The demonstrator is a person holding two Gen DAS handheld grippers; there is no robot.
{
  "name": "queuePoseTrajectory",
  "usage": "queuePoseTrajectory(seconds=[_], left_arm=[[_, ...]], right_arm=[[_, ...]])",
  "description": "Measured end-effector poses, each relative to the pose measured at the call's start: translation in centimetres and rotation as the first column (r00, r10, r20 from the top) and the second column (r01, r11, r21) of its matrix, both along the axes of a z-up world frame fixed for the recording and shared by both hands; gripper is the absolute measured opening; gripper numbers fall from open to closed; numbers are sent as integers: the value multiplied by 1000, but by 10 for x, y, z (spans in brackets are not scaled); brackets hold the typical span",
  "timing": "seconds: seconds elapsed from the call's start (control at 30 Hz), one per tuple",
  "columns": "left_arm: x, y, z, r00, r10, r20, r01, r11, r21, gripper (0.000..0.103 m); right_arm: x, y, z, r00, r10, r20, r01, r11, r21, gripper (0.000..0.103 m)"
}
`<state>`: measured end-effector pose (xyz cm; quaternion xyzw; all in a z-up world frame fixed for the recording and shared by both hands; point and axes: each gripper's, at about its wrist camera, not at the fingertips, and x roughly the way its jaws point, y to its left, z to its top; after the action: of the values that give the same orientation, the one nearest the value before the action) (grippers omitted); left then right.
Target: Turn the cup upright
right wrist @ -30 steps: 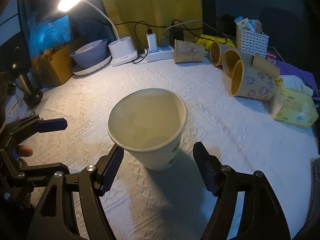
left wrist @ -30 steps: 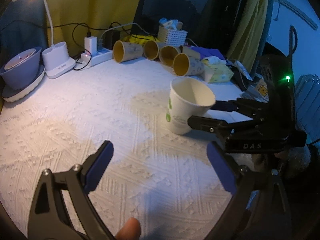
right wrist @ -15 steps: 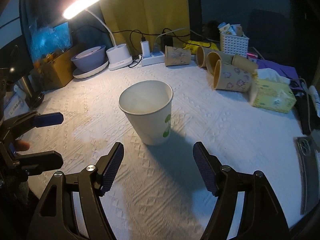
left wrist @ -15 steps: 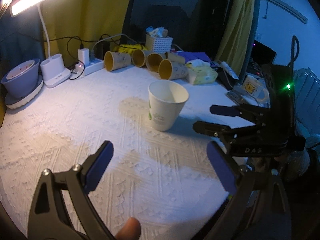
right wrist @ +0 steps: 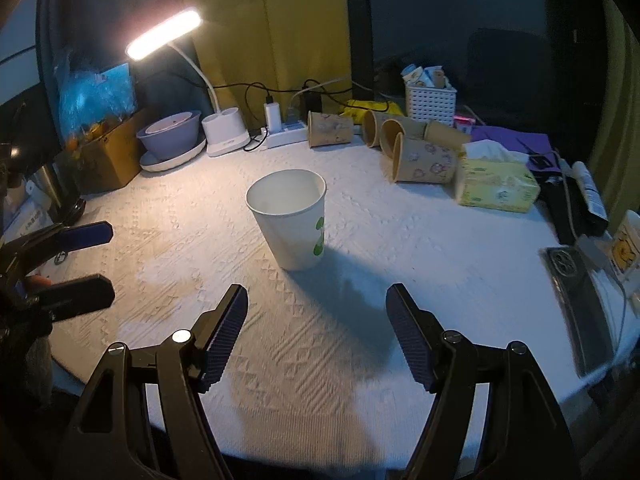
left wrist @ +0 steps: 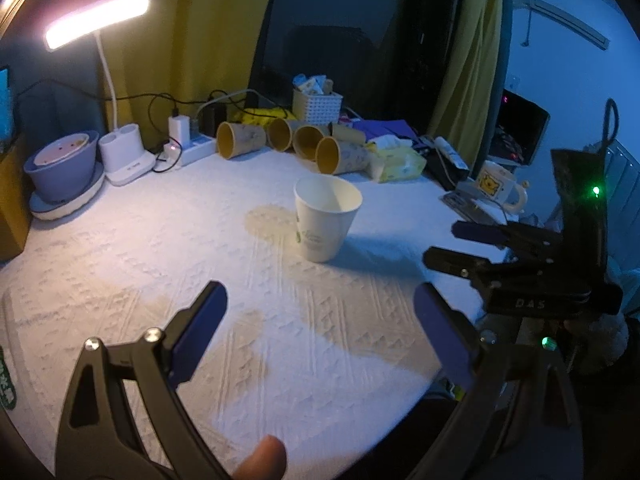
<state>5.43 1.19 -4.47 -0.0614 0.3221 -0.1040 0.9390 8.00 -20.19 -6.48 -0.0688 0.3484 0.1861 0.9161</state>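
Note:
A white paper cup (left wrist: 326, 220) with green print stands upright, mouth up, in the middle of the white textured tablecloth (left wrist: 160, 264); it also shows in the right wrist view (right wrist: 290, 218). My left gripper (left wrist: 320, 304) is open and empty, well short of the cup. My right gripper (right wrist: 316, 306) is open and empty, pulled back from the cup. The right gripper shows in the left wrist view (left wrist: 456, 242) to the cup's right. The left gripper shows at the left edge of the right wrist view (right wrist: 106, 258).
Several yellow-lined paper cups (right wrist: 424, 160) lie on their sides at the back, beside a tissue pack (right wrist: 496, 186) and a white basket (right wrist: 430, 100). A desk lamp (right wrist: 224, 136), power strip (right wrist: 286, 134) and purple bowl (right wrist: 170, 134) stand at back left. A mug (left wrist: 498, 190) sits at right.
Both grippers have pulled back and away from the cup. The right gripper's jaws, which stood around the cup a second ago, are clear of it. The cup stays upright.

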Motion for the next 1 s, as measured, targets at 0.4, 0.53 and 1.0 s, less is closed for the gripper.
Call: queuePoseTrajectory(seconds=[0.4, 0.53, 1.0], left_arm=[[-30, -20, 42, 990, -26, 137, 23, 999, 26, 95], [-36, -26, 53, 984, -26, 176, 19, 999, 40, 95], [-58, -23, 87, 948, 30, 316, -41, 999, 29, 95]], right_arm=[[-38, -17, 40, 994, -41, 104, 40, 999, 16, 75], [-45, -22, 54, 988, -49, 144, 46, 999, 24, 75], [-68, -20, 93, 966, -55, 251, 55, 998, 9, 75]])
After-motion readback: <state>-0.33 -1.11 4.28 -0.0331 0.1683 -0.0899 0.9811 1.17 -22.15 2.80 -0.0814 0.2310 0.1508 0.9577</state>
